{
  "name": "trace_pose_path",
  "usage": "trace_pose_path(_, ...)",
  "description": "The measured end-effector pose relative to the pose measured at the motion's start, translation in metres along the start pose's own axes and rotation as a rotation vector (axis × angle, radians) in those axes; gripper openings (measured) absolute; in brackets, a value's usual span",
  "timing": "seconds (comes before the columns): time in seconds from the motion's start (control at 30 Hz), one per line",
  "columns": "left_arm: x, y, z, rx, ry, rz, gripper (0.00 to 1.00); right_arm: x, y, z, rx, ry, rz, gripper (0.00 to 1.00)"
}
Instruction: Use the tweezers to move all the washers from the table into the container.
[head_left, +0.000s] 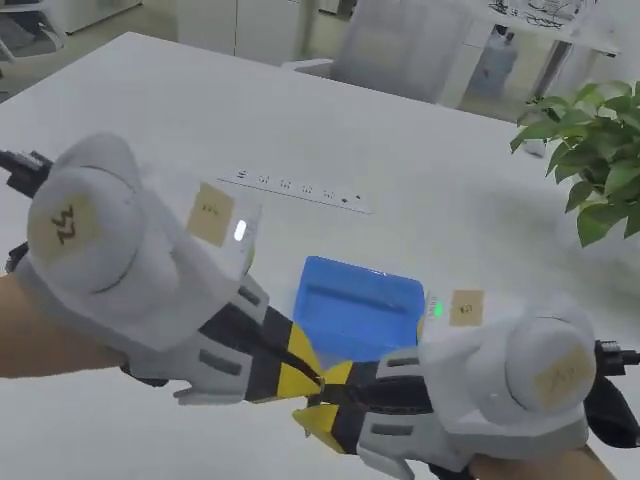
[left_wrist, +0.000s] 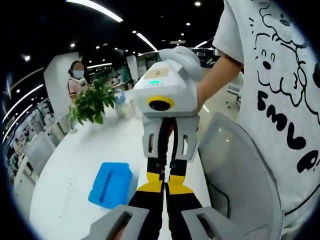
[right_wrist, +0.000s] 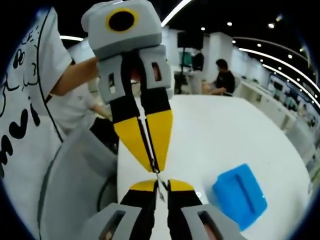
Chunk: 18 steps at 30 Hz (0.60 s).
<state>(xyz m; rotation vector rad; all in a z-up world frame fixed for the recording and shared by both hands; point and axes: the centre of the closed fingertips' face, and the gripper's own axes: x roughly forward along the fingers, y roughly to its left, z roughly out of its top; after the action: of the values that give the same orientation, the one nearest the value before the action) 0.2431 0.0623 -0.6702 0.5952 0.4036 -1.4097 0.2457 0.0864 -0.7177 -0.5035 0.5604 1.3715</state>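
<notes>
Head view: at 6 o'clock the left gripper (head_left: 305, 372) and right gripper (head_left: 330, 400) meet tip to tip. The left's jaws are pressed together and the right's are clenched on thin tweezers (right_wrist: 160, 189). Just beyond them, at 12 o'clock, the blue container (head_left: 360, 305) sits on the white table (head_left: 200, 120), with a plant (head_left: 595, 150) at 2 o'clock.

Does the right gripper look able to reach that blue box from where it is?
Probably yes: the blue box lies close beside the right gripper on the bare table, with nothing between them.
</notes>
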Motion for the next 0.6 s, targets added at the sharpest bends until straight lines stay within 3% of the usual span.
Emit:
trace_pose_path(0.1, -0.001, 0.000, 0.001, -0.008, -0.013, 0.012, 0.00, -0.001, 0.000, 0.001, 0.006, -0.006, 0.001, 0.03)
trace_pose_path(0.17, -0.001, 0.002, 0.000, -0.032, -0.025, 0.053, 0.00, -0.001, -0.001, 0.001, -0.009, -0.008, -0.010, 0.02)
trace_pose_path(0.27, -0.001, 0.006, -0.001, -0.099, -0.076, 0.128, 0.00, 0.001, -0.004, 0.001, 0.020, -0.024, -0.022, 0.02)
trace_pose_path(0.3, -0.002, 0.010, -0.004, -0.159, -0.096, 0.172, 0.01, 0.002, -0.005, 0.001, 0.030, -0.028, -0.028, 0.02)
trace_pose_path(0.37, -0.004, 0.011, -0.011, -0.226, -0.104, 0.210, 0.09, 0.003, -0.011, 0.003, 0.058, -0.050, -0.047, 0.02)
trace_pose_path(0.47, -0.016, 0.021, -0.024, -0.356, -0.145, 0.355, 0.21, 0.005, -0.023, 0.002, 0.097, -0.067, -0.084, 0.01)
trace_pose_path(0.53, -0.024, 0.023, -0.032, -0.405, -0.158, 0.434, 0.25, 0.006, -0.032, 0.000, 0.107, -0.080, -0.117, 0.02)
trace_pose_path(0.6, -0.032, 0.020, -0.042, -0.498, -0.169, 0.490, 0.30, 0.007, -0.043, 0.000, 0.144, -0.109, -0.147, 0.02)
